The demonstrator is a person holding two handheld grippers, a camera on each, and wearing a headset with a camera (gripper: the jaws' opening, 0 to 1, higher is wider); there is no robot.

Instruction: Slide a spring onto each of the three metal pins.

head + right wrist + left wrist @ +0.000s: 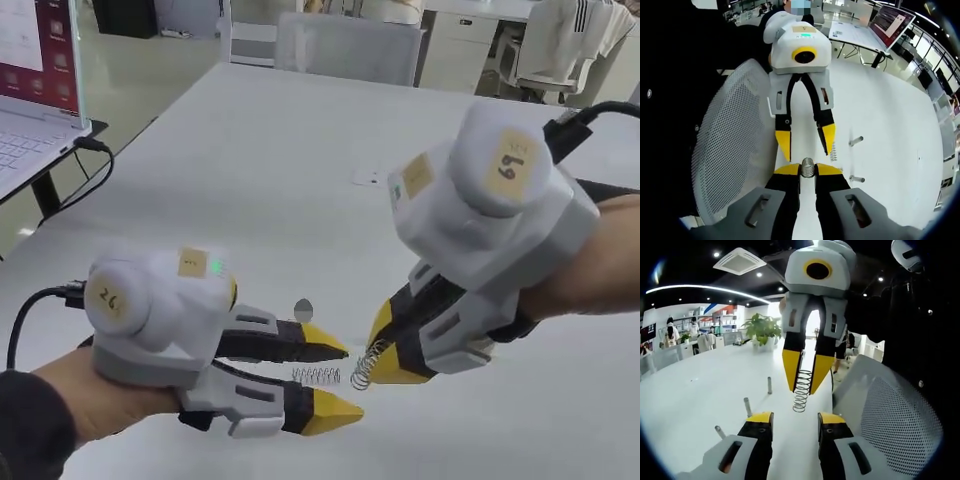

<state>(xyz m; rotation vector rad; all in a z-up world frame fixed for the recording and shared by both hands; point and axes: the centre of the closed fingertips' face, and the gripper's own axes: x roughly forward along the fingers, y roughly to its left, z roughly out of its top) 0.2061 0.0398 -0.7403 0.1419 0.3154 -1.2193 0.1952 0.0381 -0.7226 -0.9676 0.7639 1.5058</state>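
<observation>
L gripper [346,381]: jaws apart, approx. level, tips facing R gripper [378,352]. R gripper: jaws clamped on spring [802,390], tilted down toward L gripper. Tips near, not touching.

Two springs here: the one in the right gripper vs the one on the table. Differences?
The held spring is clamped at one end in the shut right gripper and sticks out past its tips; the loose spring lies flat on the table, ungripped, near the open left gripper. Both are bare metal coils, and neither is on a pin.
</observation>
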